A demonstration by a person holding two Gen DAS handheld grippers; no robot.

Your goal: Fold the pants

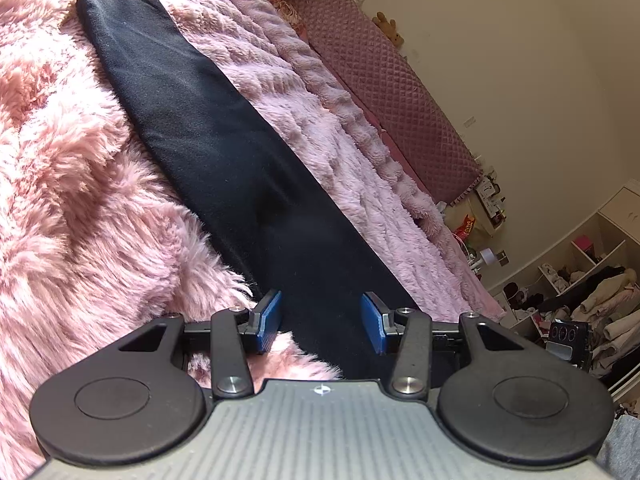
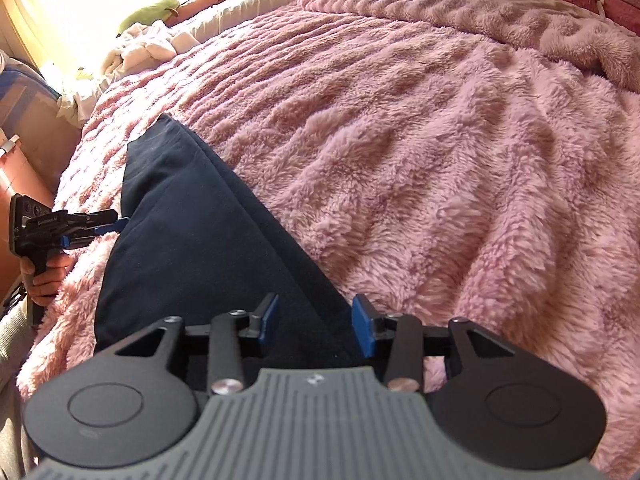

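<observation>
The black pants (image 1: pixel 224 152) lie flat as a long strip on the fluffy pink blanket (image 1: pixel 72 184), running away from my left gripper (image 1: pixel 322 322). That gripper is open, its blue pads on either side of the near end of the fabric. In the right wrist view the pants (image 2: pixel 188 240) look dark navy, wide at the left and narrowing toward my right gripper (image 2: pixel 314 324), which is open over the narrow end. The left gripper (image 2: pixel 120 224) shows there at the wide end's left edge, held by a hand.
The pink blanket (image 2: pixel 440 160) covers the bed. A quilted pink headboard (image 1: pixel 384 80) runs along the wall. Cluttered shelves with clothes (image 1: pixel 580 292) stand beyond the bed's end. White clothes and plush toys (image 2: pixel 148 44) lie at the bed's far left edge.
</observation>
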